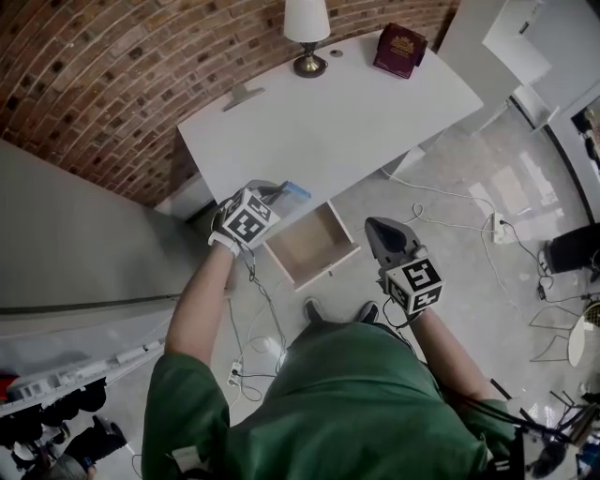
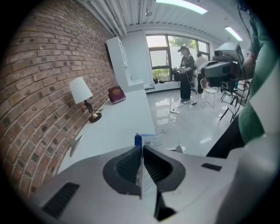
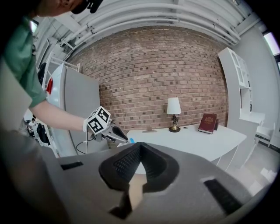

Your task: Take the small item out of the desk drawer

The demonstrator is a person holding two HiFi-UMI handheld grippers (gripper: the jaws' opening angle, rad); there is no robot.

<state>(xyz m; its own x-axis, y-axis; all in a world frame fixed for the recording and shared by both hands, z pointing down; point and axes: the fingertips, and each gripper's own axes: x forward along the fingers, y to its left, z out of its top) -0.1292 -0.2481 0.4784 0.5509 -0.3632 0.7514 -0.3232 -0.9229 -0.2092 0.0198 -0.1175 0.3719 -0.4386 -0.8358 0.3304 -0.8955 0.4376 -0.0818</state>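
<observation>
Left gripper (image 2: 141, 148) is clamped on the box (image 2: 148, 141), a thin blue-and-white carton standing on edge between the pads. The box is out of the drawer (image 1: 309, 246), held over the desk's (image 1: 328, 122) front edge just beside it. Right gripper (image 3: 139, 146) has its jaws together with nothing in them, and hangs near the drawer's other side.

Only the head view shows the drawer, pulled out with a bare wooden floor. The left gripper view alone shows two people (image 2: 187, 72) far off by a window. The right gripper view catches the left gripper from the side.

Count: one box, one drawer, one desk, one lamp (image 1: 307, 28), one book (image 1: 399, 49), two grippers.
</observation>
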